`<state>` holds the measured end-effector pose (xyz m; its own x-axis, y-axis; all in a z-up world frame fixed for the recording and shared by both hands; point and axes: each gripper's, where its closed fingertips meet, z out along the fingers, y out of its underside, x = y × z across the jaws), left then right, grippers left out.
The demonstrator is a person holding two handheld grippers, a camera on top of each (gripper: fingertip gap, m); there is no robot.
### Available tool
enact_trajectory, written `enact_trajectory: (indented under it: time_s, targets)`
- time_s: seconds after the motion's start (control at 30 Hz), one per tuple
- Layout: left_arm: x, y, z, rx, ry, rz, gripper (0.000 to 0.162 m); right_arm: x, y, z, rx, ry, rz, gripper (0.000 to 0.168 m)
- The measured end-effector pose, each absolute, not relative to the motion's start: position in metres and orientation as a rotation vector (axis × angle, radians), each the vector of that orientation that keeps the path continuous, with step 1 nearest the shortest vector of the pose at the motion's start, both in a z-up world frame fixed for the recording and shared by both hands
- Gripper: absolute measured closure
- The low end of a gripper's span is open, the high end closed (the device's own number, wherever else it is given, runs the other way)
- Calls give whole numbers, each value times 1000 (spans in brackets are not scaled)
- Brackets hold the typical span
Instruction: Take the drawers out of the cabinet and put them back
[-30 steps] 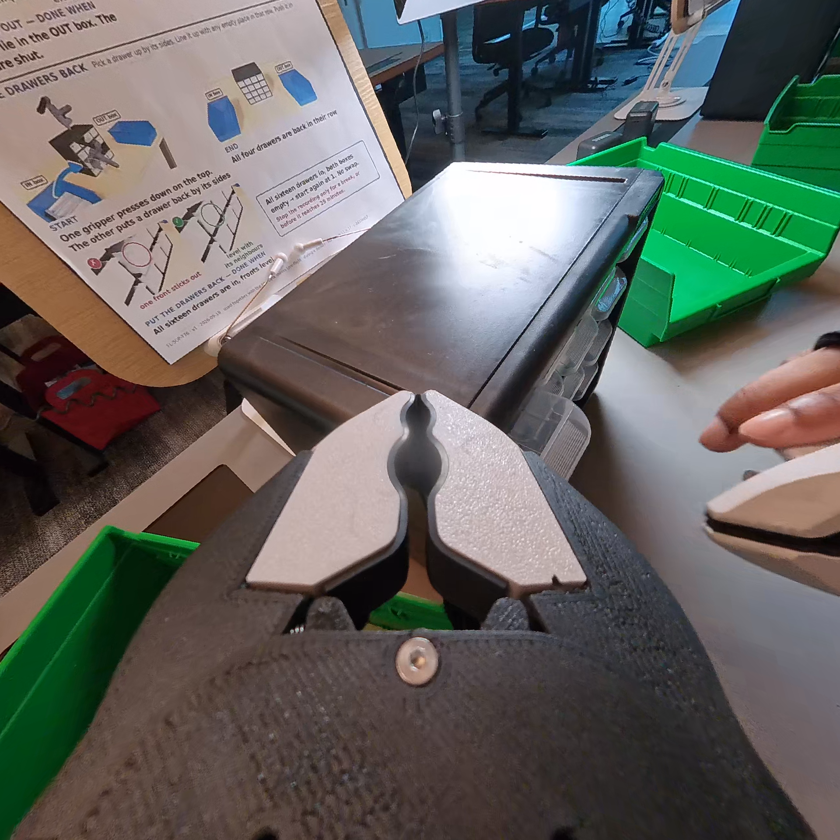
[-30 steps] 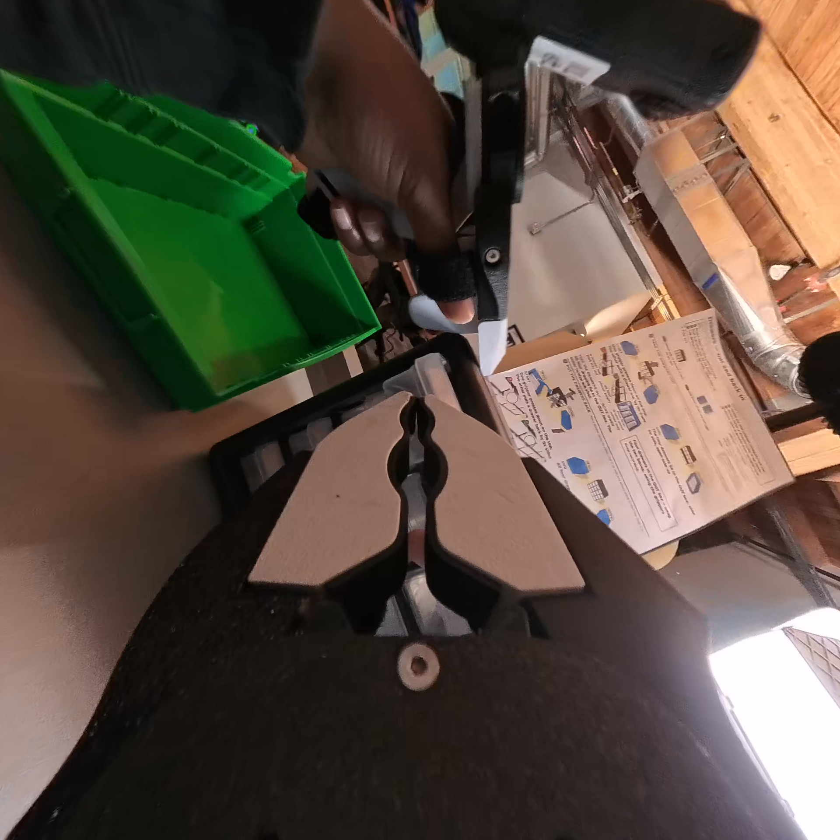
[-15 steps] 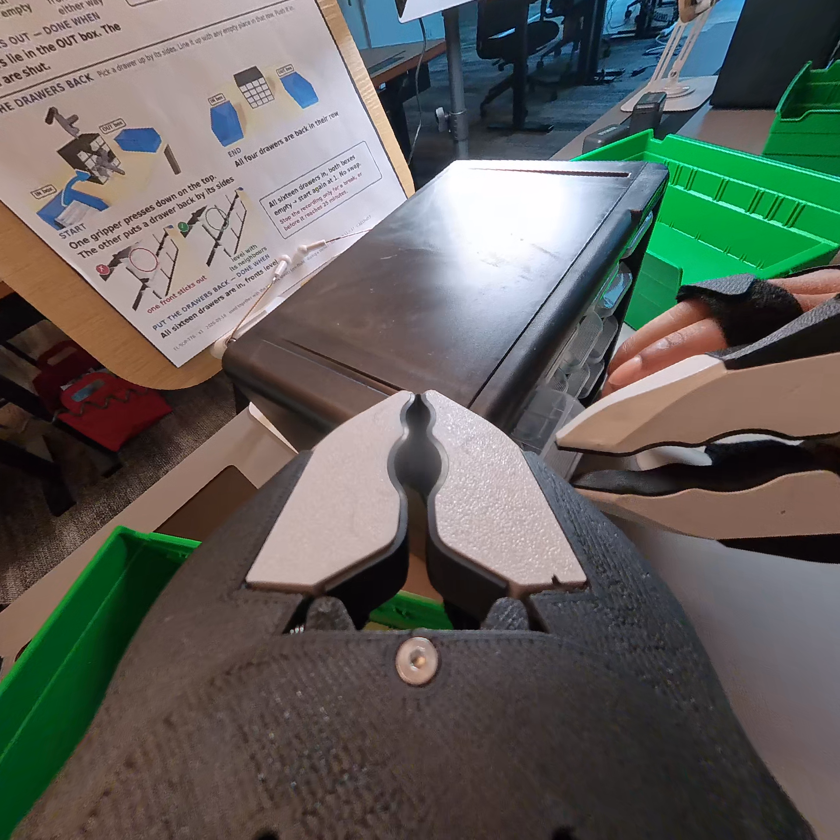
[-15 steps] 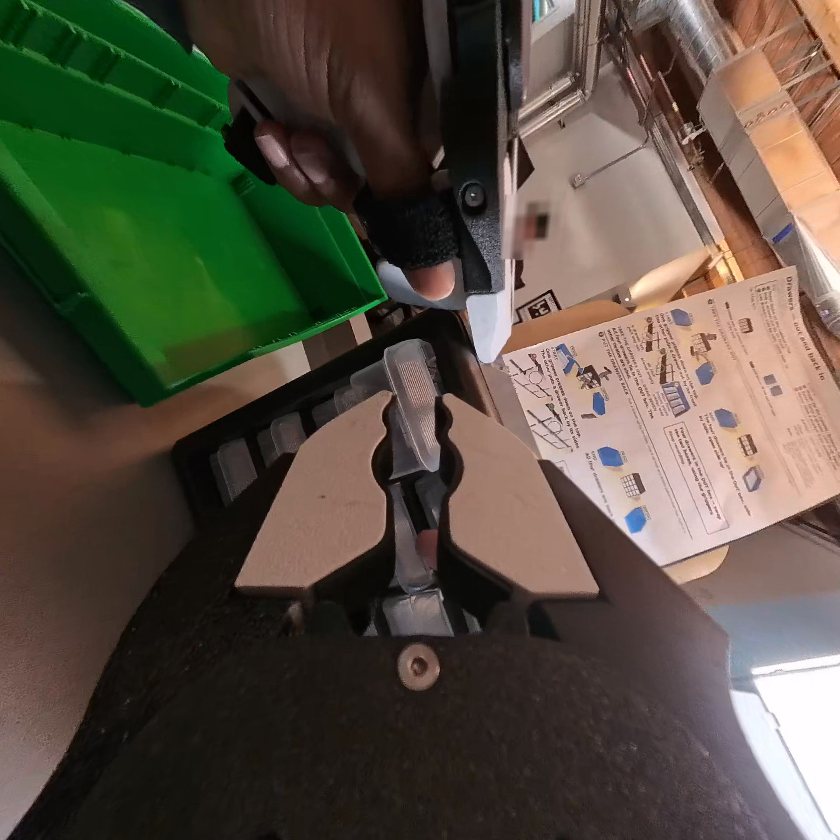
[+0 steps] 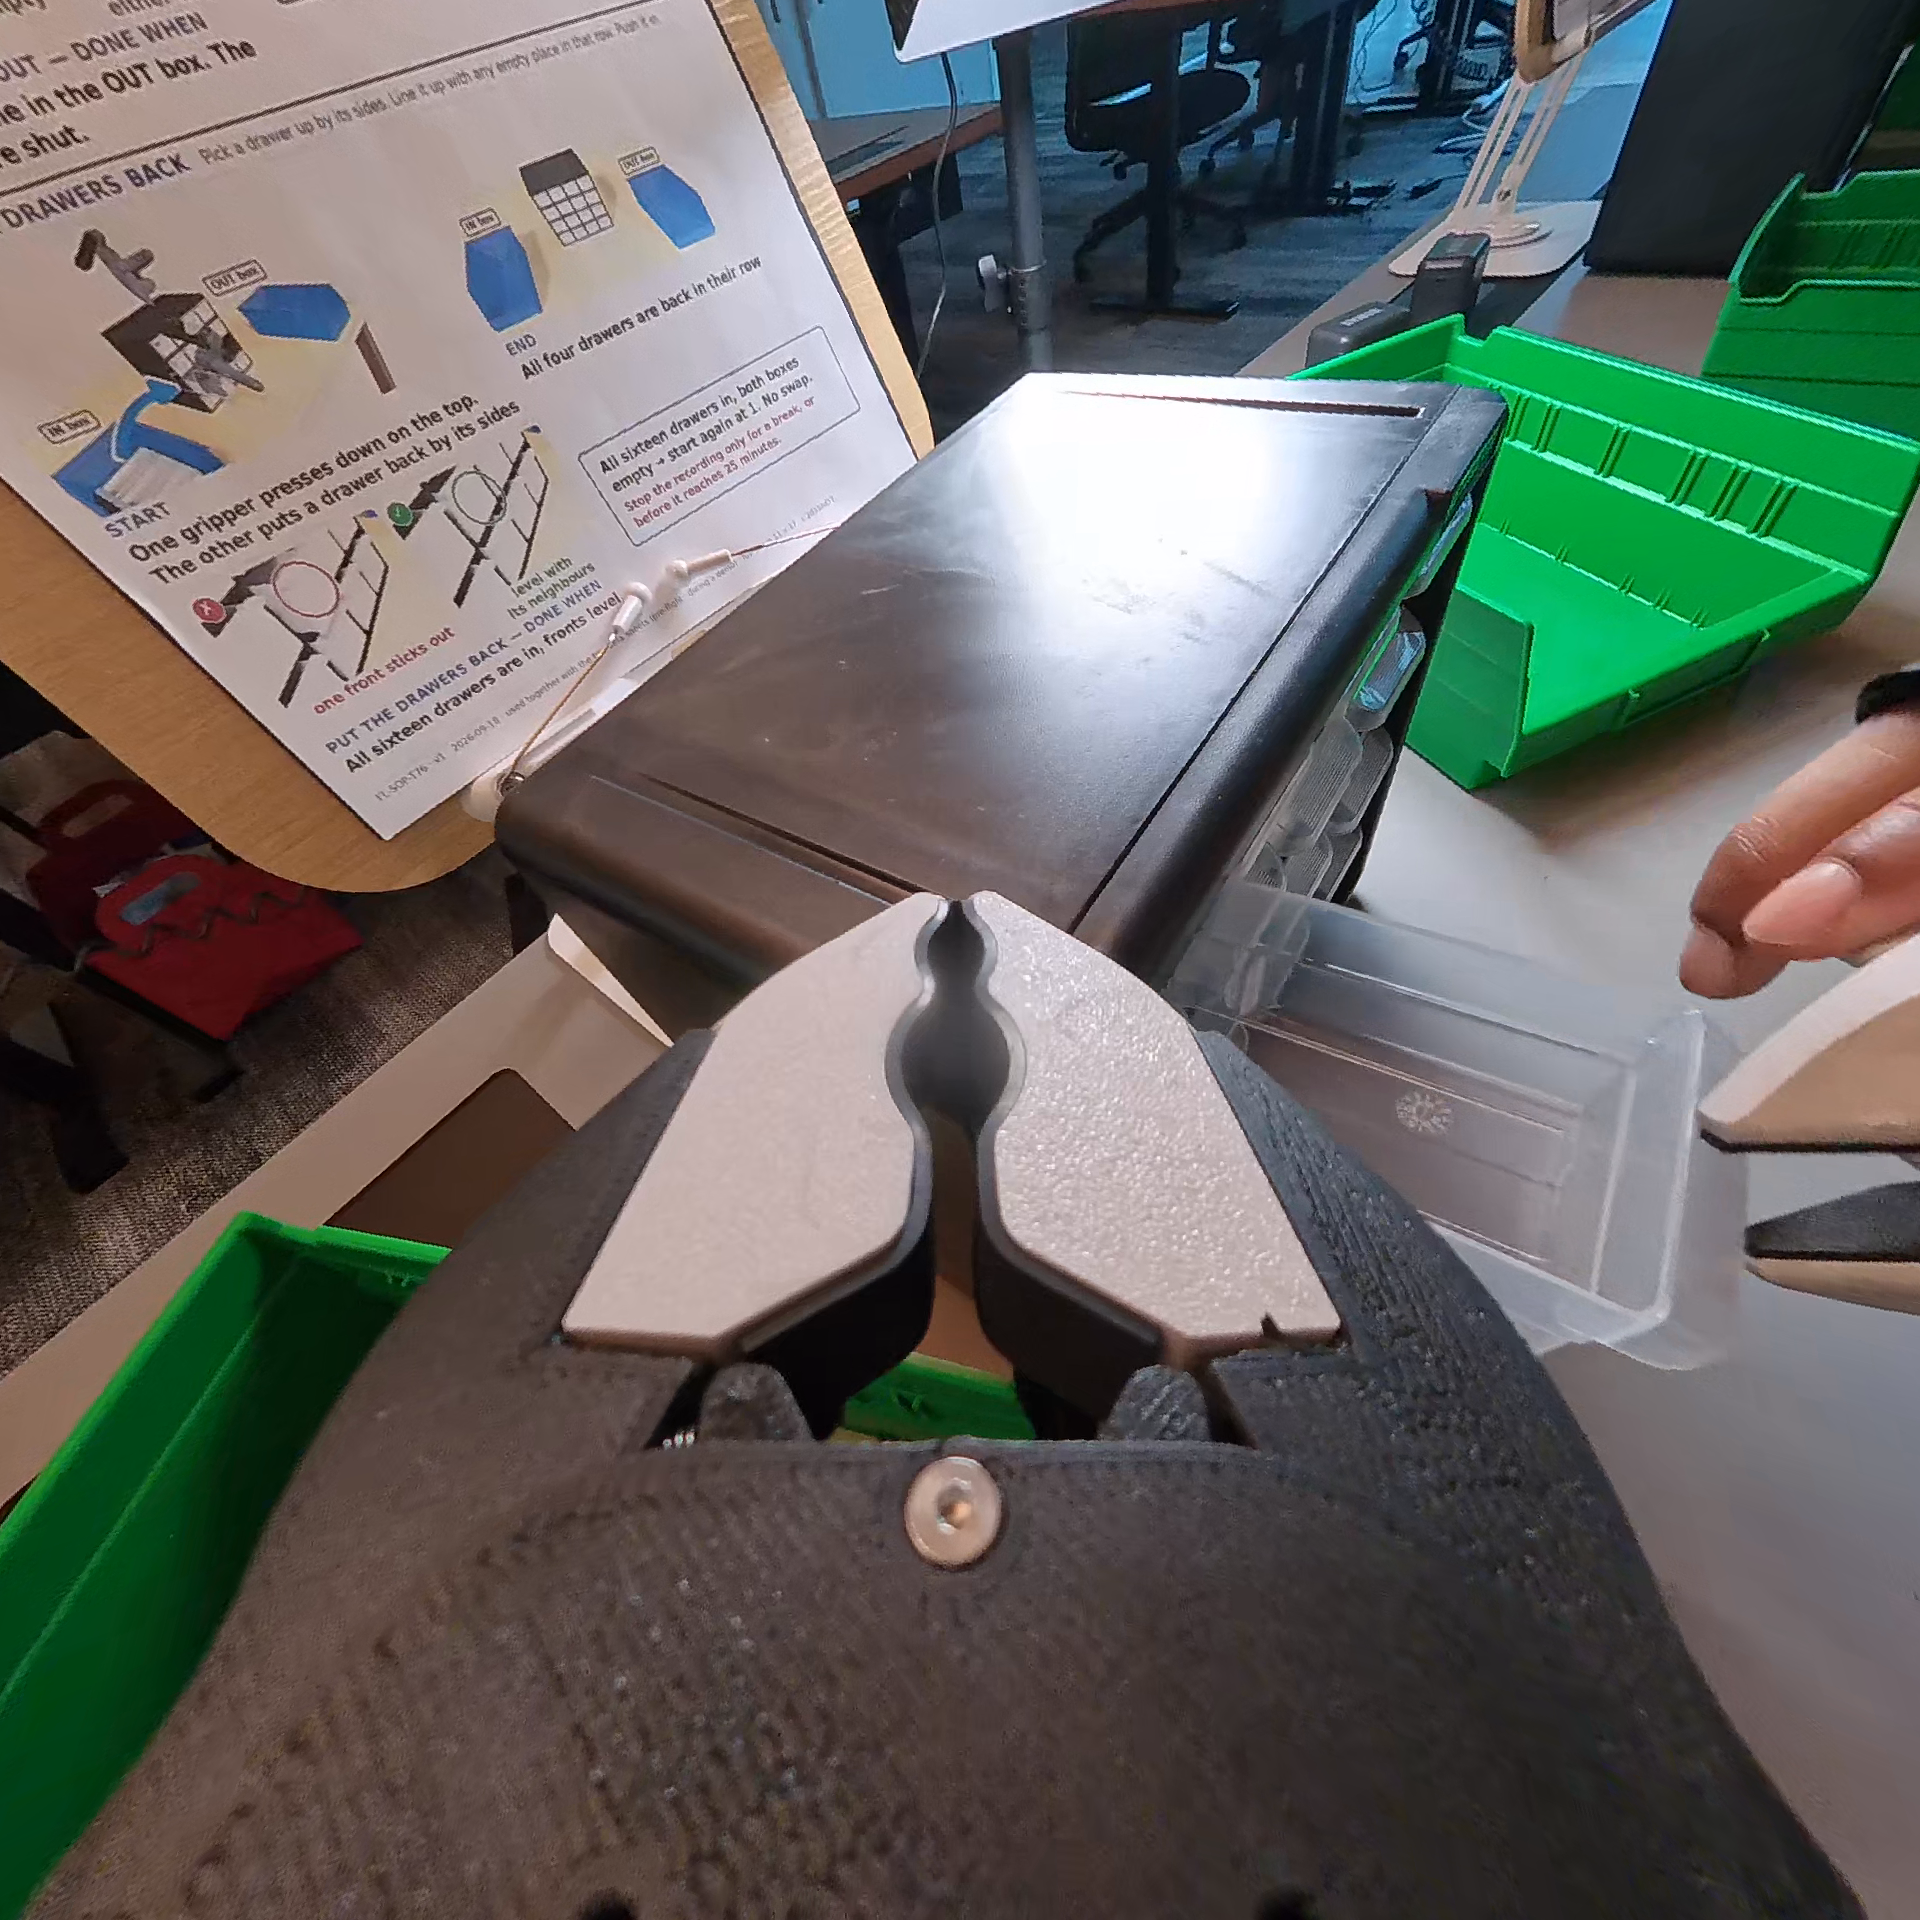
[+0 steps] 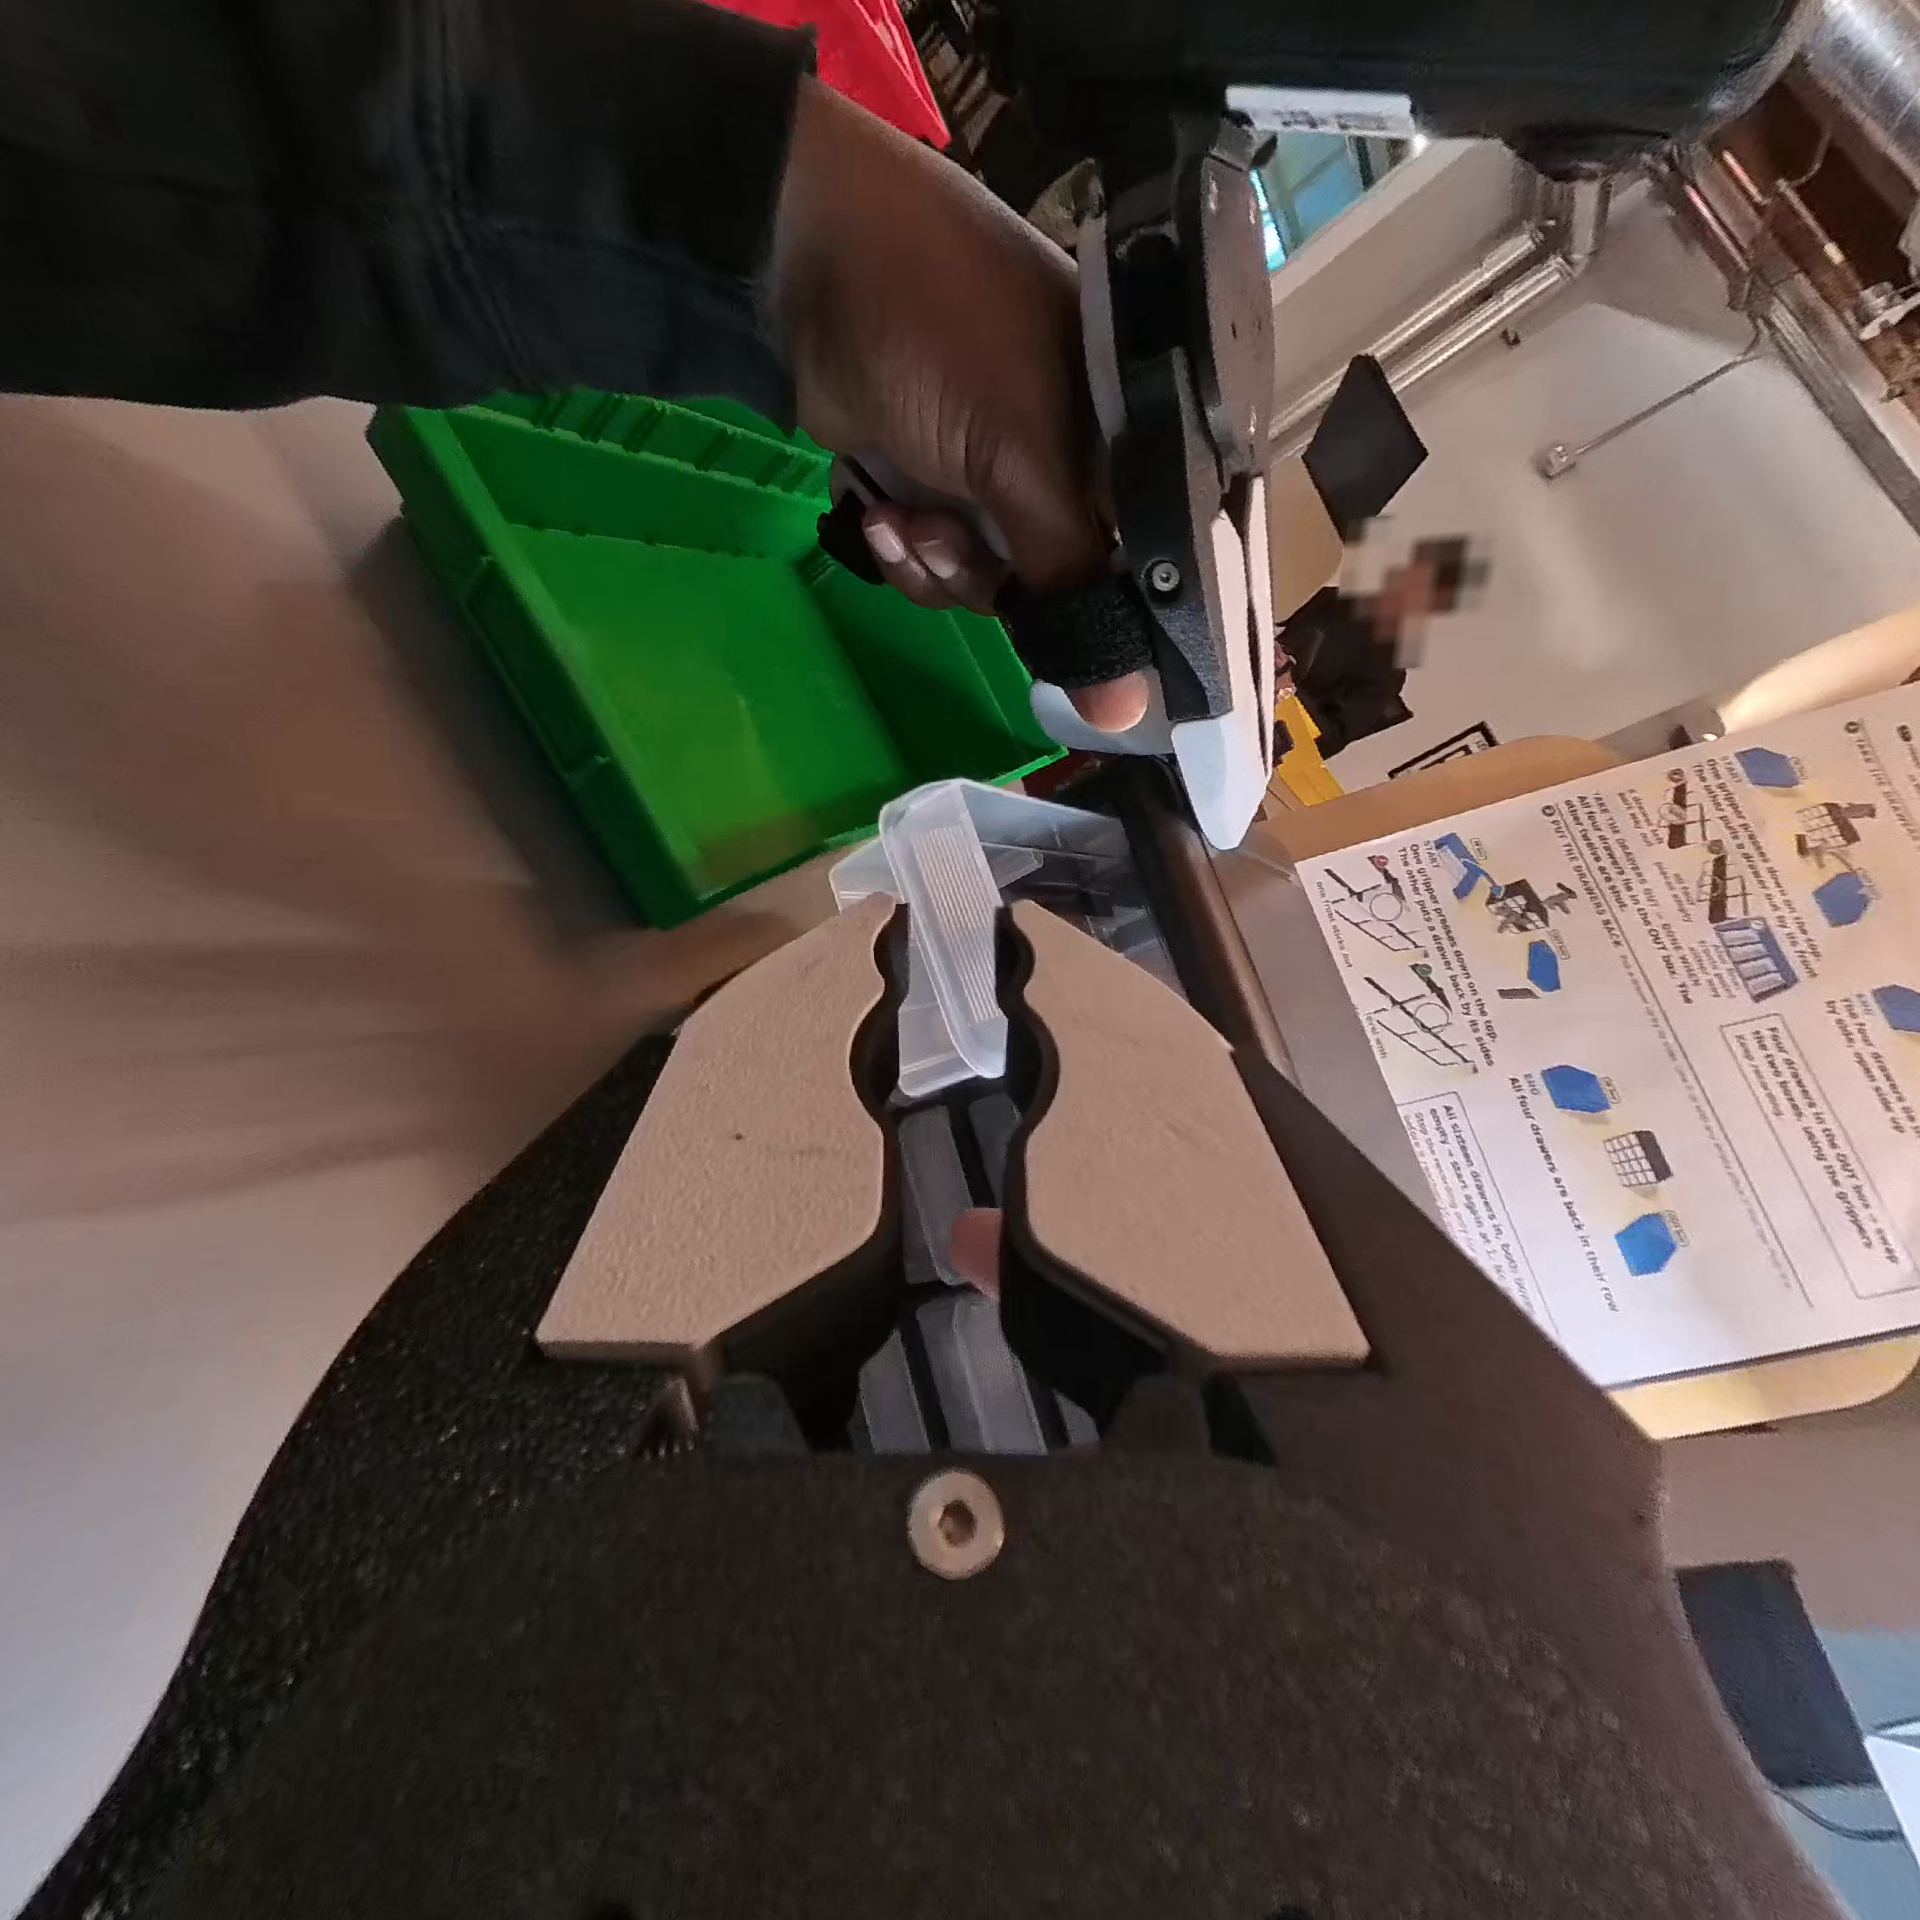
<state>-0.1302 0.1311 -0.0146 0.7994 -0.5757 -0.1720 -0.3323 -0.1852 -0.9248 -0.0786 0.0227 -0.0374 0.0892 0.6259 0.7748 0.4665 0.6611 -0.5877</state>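
The clear drawer sticks far out of the cabinet, over the desk. The right gripper has its fingers clamped on the drawer's ribbed front handle. The left gripper, fingers closed on nothing, sits at the cabinet's top edge. The drawer looks light, thin, stiff, slick and probably brittle; once free, holding its side walls should control it better than the handle.

Bare table lies open before the cabinet; the green bin flanks it.
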Motion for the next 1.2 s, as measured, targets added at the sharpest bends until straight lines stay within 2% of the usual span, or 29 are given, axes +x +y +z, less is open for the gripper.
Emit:
enact_trajectory:
  time_s: [0.23, 0.4, 0.63, 0.97, 1.2]
  targets:
    - [-131, 131, -15, -1792, 702, -257, 162, -85, 31, -46, -930, -1618, 42, 140]
    - [-131, 131, -15, -1790, 702, -262, 162, -87, 32, -44, -901, -1661, -24, 149]
    - [-130, 131, -15, -1790, 704, -251, 162, -73, 2, -31, -962, -1781, 171, 149]
    - [-130, 130, -14, -1786, 708, -250, 162, -51, -32, 42, -1200, -1777, 740, 151]
    - [-130, 130, -14, -1782, 708, -262, 162, -8, -28, 31, -1258, -1716, 724, 151]
